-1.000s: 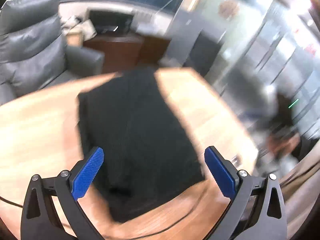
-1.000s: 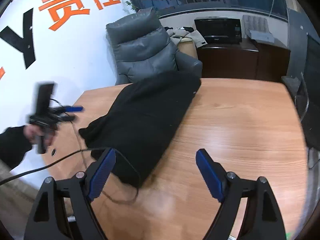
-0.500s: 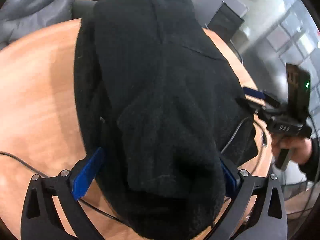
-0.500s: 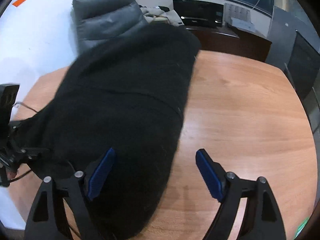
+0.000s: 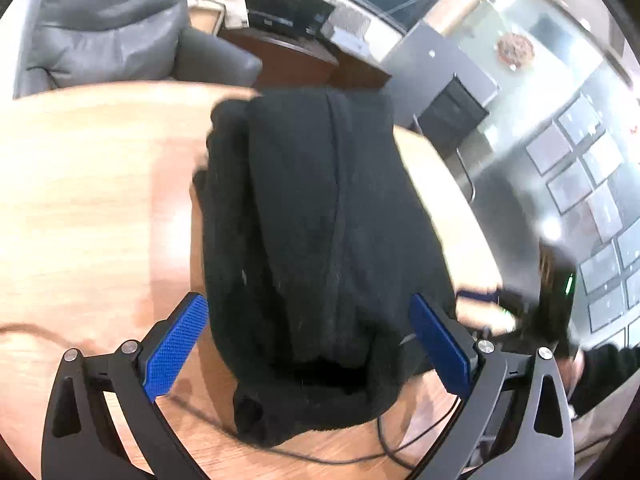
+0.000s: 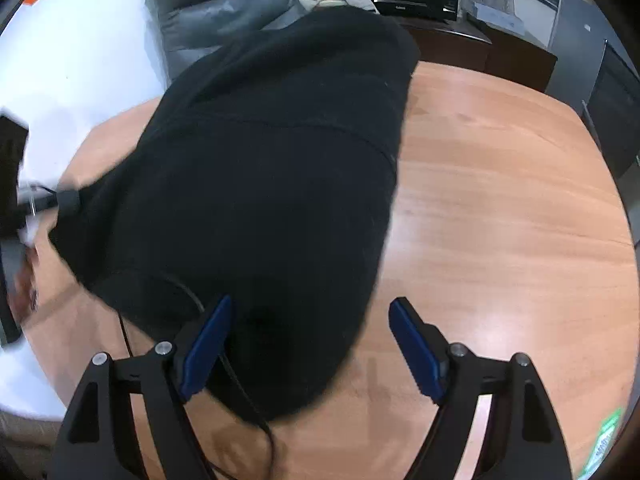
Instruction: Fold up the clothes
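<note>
A black fleece garment [image 5: 320,240] lies folded lengthwise on the round wooden table [image 5: 80,200]. My left gripper [image 5: 308,344] is open, its blue fingers spread on either side of the garment's near end. In the right wrist view the same garment [image 6: 260,168] fills the left half of the table [image 6: 500,200]. My right gripper [image 6: 310,344] is open over the garment's near right corner. The right gripper also shows blurred at the right edge of the left wrist view [image 5: 488,300].
A thin black cable [image 5: 360,456] runs under the garment's near edge and also shows in the right wrist view [image 6: 244,392]. A grey armchair [image 5: 108,24] and a dark wooden cabinet [image 6: 460,44] stand behind the table. A white wall [image 6: 80,48] is at the left.
Both grippers have closed in on the garment from farther back. The left gripper then drew back a little. Both stay open.
</note>
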Demonstrator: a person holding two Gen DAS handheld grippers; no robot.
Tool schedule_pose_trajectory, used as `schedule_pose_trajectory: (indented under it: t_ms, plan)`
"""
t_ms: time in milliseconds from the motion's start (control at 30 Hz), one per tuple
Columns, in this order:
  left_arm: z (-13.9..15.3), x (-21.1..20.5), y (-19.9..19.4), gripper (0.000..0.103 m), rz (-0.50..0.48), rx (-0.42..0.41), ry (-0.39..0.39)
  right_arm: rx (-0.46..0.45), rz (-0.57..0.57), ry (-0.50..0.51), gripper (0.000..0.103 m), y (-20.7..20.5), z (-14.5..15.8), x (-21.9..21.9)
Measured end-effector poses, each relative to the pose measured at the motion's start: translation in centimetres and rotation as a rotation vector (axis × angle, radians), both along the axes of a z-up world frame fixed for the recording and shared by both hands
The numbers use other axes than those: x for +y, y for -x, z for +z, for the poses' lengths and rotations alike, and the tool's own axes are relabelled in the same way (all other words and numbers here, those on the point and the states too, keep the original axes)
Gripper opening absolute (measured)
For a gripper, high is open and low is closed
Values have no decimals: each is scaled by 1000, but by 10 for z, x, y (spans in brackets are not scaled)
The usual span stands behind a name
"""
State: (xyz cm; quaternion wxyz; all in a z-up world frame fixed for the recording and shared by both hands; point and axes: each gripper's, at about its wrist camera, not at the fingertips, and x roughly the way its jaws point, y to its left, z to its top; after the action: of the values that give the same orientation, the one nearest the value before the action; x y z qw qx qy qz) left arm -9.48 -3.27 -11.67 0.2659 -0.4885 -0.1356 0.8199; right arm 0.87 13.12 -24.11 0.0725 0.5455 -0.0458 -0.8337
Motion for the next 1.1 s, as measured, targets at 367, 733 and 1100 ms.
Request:
schedule_pose_trajectory:
  t_ms: [367,733,1100]
  plan:
    - [-50,41,14,103,104,-103,165,-279,116,-58,79,-98,18,61]
    - [-39,32,15,103,118,-146,116,32,-8,342,80,-63,72,126]
    - [-77,19,43,103,3,-348,-85,-146,30,704,78,37,-40,85]
